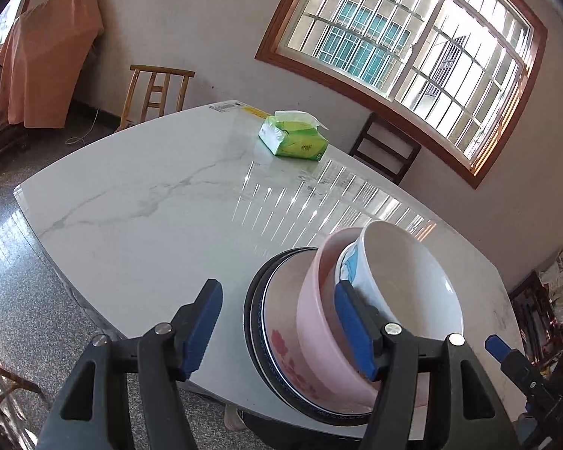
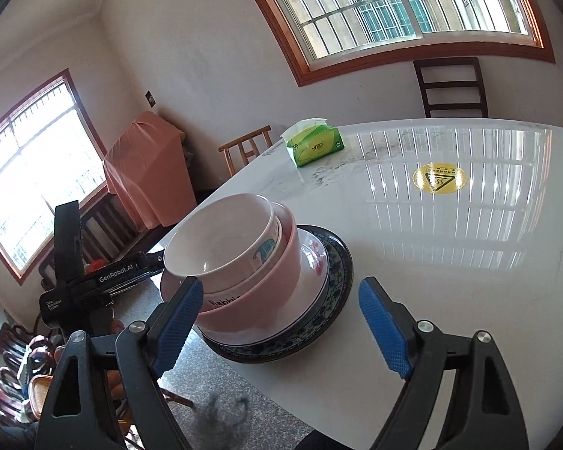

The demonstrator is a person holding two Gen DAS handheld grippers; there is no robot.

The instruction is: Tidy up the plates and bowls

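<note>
White ceramic bowl [image 2: 221,240] nested in pink bowl [image 2: 266,292], atop stacked plates [image 2: 330,281], marble desk [image 2: 431,262] edge. Left gripper [image 1: 281,333] and right gripper [image 2: 285,326]: jaws spread, gripping nothing.

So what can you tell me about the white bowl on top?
The white bowl looks like glossy ceramic, empty inside, with a blue picture and dark lettering on its outer wall. It sits nested, upright, in the pink bowl, topping a stack on plates near the table edge. Both open grippers are close; whether any fingertip touches it is unclear.
</note>
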